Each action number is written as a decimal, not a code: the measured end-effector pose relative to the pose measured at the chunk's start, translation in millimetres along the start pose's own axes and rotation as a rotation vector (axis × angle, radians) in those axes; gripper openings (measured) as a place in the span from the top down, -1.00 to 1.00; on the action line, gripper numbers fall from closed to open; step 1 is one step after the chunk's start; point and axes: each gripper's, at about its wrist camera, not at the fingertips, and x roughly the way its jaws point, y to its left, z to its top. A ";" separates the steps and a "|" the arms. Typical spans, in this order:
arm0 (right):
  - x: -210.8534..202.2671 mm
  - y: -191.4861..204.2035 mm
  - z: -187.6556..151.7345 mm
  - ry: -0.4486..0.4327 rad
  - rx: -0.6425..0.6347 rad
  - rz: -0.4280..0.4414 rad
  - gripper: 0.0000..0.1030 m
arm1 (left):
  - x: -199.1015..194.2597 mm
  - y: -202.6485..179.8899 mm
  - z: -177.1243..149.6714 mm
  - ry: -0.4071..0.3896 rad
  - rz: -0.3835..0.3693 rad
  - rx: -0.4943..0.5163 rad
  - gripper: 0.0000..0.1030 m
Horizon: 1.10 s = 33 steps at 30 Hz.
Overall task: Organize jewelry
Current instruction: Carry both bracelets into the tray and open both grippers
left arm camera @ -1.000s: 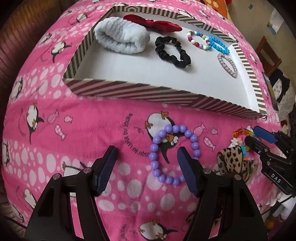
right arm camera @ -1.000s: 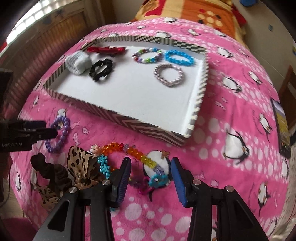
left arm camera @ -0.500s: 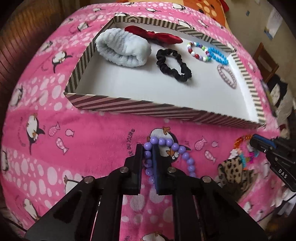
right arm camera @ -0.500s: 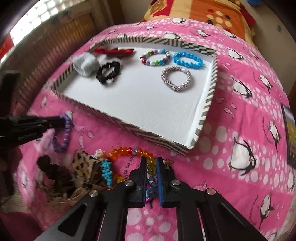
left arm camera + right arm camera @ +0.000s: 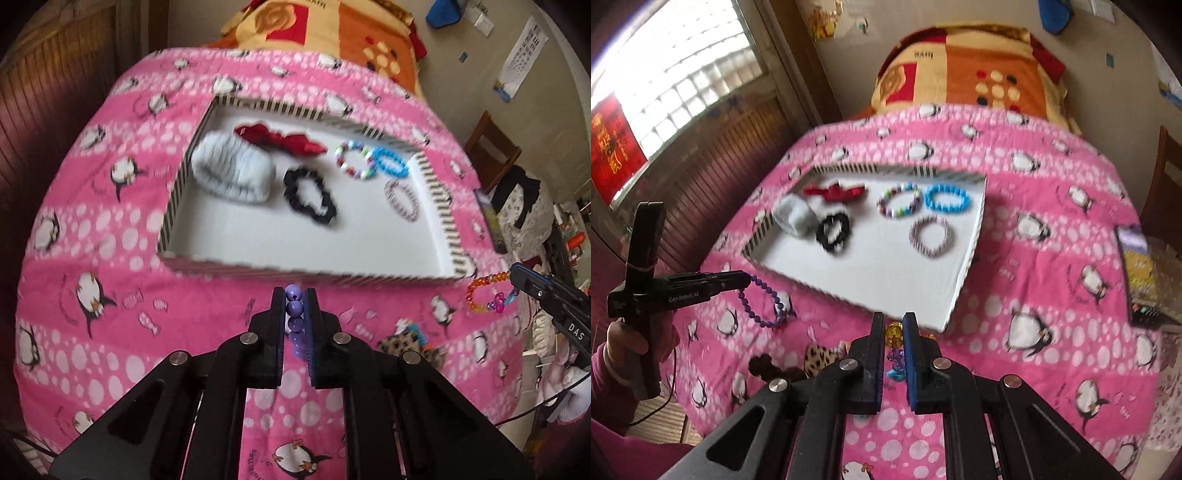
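Both grippers are up off the pink penguin-print fleece blanket, each with a catch: the left gripper has its two dark fingers pinched tight on the purple round-bead bracelet, beads stacked in the narrow gap between them, and from the right wrist view that same bracelet dangles in a loose loop from the left gripper, hanging in front of the near left corner of the tray and clear of the blanket. The right gripper is clamped on the orange and yellow translucent-bead bracelet with small coloured charms; in the left wrist view it hangs from the right gripper just beside the tray's near right corner. Ahead sits the shallow white cardboard tray with striped walls, and inside it lie a fluffy white headband roll, a red fabric bow, a black ruffled scrunchie, a multicoloured bead bracelet, a bright blue bead bracelet touching it, and a silvery pink sparkly bangle nearer the right wall. Down on the blanket remain a leopard-print fabric scrunchie and a dark brown scrunchie just beside it
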 end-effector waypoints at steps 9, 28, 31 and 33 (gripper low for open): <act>-7.1 -0.4 30.7 -0.058 0.016 0.002 0.83 | -11.7 -8.5 36.7 -0.061 -0.010 0.023 0.84; 57.2 11.1 65.2 0.002 0.012 0.019 0.83 | 29.3 -31.6 73.8 -0.023 -0.047 -0.001 0.84; 71.7 13.3 68.2 0.018 0.022 0.031 0.83 | 42.2 -30.3 72.6 -0.008 -0.030 -0.007 0.84; 81.6 12.8 68.2 0.033 0.024 0.025 0.83 | 54.6 -22.1 69.6 0.020 0.002 -0.016 0.84</act>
